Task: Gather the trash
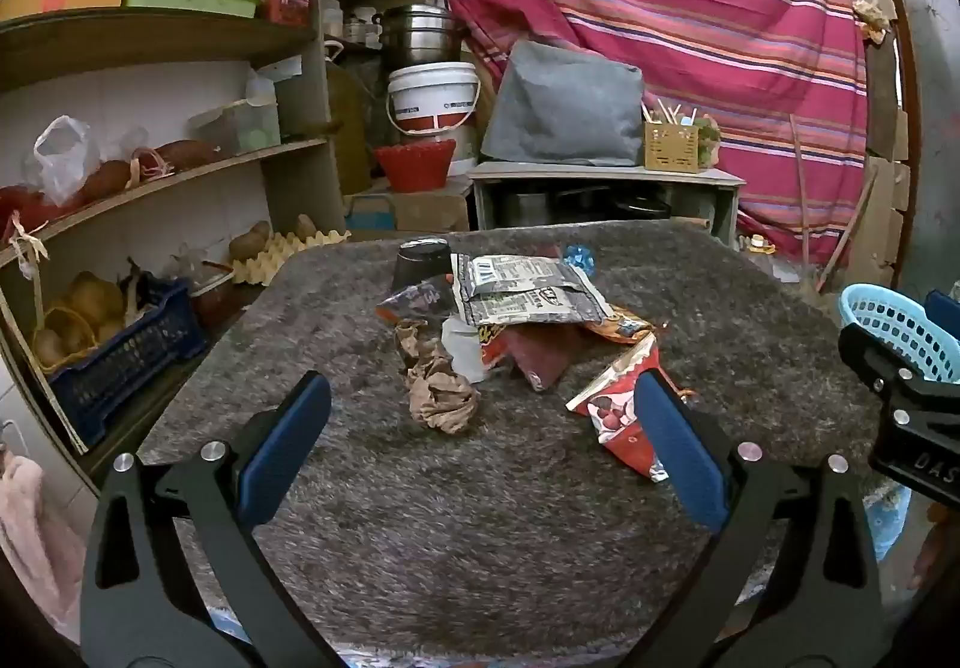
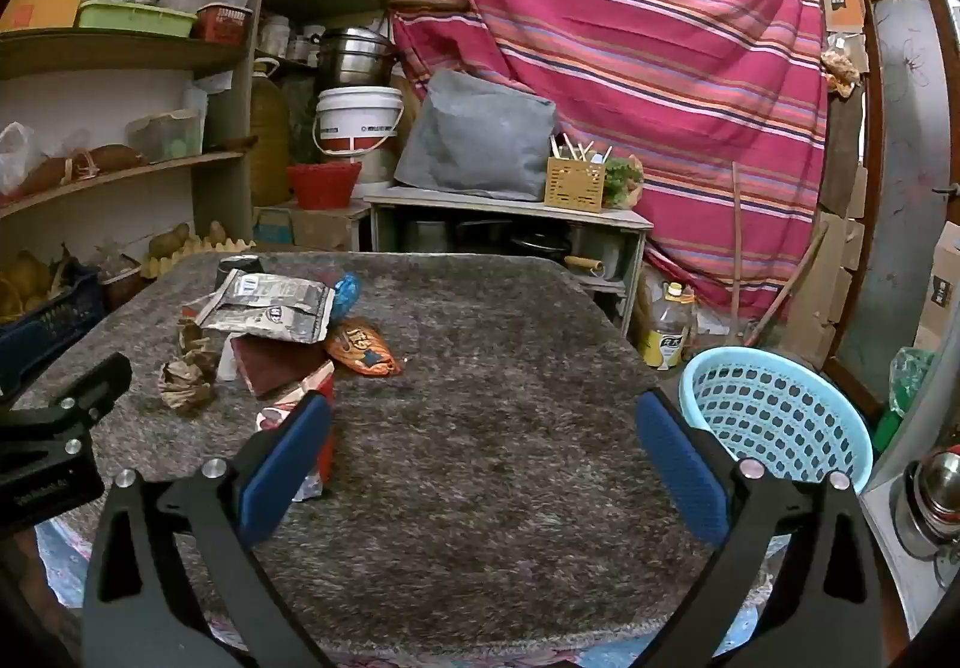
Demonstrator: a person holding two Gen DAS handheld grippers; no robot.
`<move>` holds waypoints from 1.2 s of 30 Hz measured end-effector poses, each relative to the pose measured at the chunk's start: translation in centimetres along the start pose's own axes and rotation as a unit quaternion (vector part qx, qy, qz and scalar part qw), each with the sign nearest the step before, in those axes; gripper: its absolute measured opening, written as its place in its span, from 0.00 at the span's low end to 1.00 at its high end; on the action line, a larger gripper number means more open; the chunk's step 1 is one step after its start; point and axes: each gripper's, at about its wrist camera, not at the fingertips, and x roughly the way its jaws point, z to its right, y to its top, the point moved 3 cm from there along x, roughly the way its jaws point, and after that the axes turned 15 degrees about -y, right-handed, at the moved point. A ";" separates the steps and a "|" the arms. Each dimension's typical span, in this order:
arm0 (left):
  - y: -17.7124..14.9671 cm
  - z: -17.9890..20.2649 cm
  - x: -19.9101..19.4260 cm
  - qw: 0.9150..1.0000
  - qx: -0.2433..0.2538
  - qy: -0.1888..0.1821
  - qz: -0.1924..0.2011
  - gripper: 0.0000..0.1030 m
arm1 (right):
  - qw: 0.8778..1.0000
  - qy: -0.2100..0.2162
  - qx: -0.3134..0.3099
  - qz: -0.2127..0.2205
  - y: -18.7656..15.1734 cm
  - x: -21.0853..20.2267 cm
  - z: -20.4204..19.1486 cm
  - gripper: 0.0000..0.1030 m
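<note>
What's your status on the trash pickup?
Left tool and right tool open, empty. Trash pile untouched on table. Blue basket beside table, path unobstructed.

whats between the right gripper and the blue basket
Nothing: in the right wrist view only bare grey felt lies between the open right gripper and the blue basket beside the table's right edge.

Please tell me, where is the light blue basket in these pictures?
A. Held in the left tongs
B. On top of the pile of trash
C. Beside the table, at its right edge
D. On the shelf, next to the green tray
C: the light blue basket stands off the right edge of the table, apart from the pile of trash, and both tongs are open and hold nothing.
</note>
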 end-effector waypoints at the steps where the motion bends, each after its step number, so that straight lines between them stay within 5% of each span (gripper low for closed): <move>1: 0.0 0.0 0.0 1.000 0.001 0.000 0.000 0.95 | 1.000 -0.001 0.001 0.000 0.0 0.0 0.0 0.96; 36: -0.1 -0.5 0.4 1.000 -0.002 0.001 -0.007 0.95 | 1.000 -0.002 -0.003 0.000 0.1 0.0 0.1 0.96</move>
